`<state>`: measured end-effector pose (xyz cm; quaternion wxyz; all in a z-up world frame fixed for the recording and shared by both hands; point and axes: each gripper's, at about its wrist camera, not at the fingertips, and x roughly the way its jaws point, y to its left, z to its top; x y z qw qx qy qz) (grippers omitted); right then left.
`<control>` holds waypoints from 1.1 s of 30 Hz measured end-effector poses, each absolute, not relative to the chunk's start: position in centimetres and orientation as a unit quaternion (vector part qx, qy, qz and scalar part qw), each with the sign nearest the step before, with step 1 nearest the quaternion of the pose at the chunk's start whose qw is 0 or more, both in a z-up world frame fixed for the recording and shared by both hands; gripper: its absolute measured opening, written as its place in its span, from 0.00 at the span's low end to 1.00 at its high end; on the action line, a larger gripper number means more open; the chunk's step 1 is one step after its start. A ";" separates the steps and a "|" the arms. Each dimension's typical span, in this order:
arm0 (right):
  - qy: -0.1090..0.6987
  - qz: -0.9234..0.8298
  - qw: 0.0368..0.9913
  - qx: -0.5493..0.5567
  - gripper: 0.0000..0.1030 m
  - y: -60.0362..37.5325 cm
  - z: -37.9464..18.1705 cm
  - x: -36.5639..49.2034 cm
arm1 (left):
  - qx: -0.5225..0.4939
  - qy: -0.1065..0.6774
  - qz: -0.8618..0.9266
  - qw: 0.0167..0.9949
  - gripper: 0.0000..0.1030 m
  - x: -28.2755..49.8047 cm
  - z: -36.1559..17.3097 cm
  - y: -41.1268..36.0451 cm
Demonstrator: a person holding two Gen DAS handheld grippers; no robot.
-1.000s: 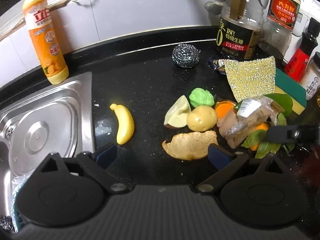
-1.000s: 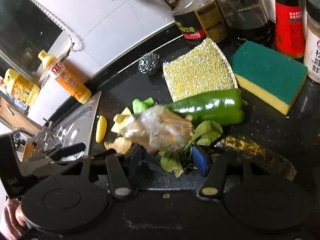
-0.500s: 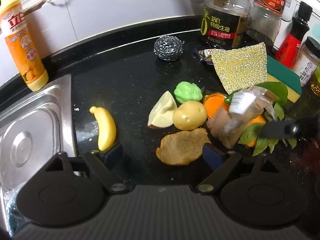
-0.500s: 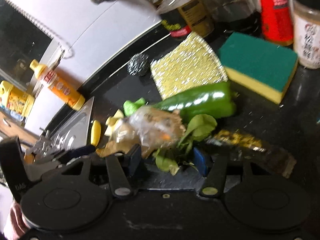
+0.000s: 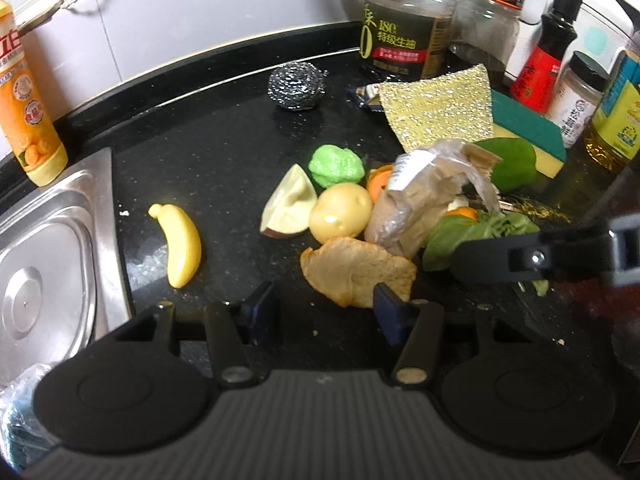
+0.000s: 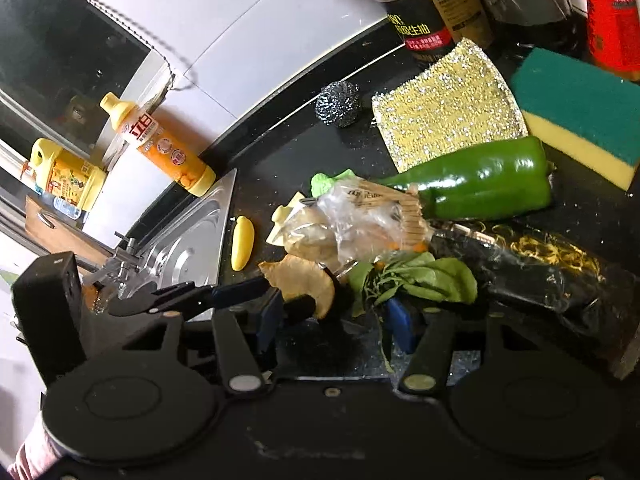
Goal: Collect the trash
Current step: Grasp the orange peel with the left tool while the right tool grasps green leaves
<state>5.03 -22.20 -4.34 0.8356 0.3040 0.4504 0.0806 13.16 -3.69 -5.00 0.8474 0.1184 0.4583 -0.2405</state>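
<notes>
Left wrist | tan flat peel (image 5: 356,270) | left tongs (image 5: 324,312) closing, ungripped | right tongs (image 6: 334,320) part-open

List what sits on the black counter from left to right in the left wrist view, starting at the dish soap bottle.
dish soap bottle → toy banana → apple wedge → potato → clear wrapper → green pepper → oil bottle

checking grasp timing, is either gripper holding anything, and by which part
Nothing held yet. The left gripper's jaws are closing around the near edge of the tan food slice, not pinching yet. The right gripper is open by the green leaves.
</notes>
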 end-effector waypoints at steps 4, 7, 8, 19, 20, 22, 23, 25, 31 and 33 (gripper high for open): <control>0.450 0.054 0.844 0.286 0.56 -22.8 -4.1 4.9 | 0.118 0.456 -0.238 0.850 0.52 13.1 -4.9 -3.5; 0.447 0.036 0.848 0.283 0.41 -24.1 -4.2 4.7 | 0.110 0.460 -0.237 0.849 0.51 13.6 -5.0 -3.3; 0.449 0.032 0.848 0.281 0.29 -24.2 -4.4 4.8 | 0.108 0.460 -0.239 0.848 0.48 13.7 -5.0 -3.4; 0.476 0.055 0.828 0.290 0.14 -23.5 -6.0 4.1 | 0.128 0.474 -0.318 0.811 0.12 11.8 -4.7 -5.5; 0.478 0.058 0.827 0.290 0.14 -23.4 -6.0 3.9 | 0.128 0.475 -0.324 0.808 0.13 11.5 -4.7 -5.7; 0.479 0.063 0.827 0.287 0.14 -23.3 -5.9 3.4 | 0.132 0.474 -0.332 0.805 0.13 11.0 -4.7 -6.1; 0.479 0.064 0.827 0.288 0.14 -23.3 -5.8 3.2 | 0.132 0.474 -0.336 0.803 0.13 10.8 -4.6 -6.3; 0.480 0.063 0.826 0.289 0.14 -23.5 -5.7 2.7 | 0.133 0.473 -0.347 0.799 0.13 10.3 -4.5 -6.7; 0.479 0.051 0.822 0.304 0.37 -25.9 -5.2 1.5 | 0.128 0.476 -0.340 0.801 0.21 10.0 -4.2 -7.4; 0.473 0.047 0.824 0.307 0.53 -26.8 -4.8 1.1 | 0.114 0.479 -0.342 0.800 0.34 10.1 -3.8 -7.3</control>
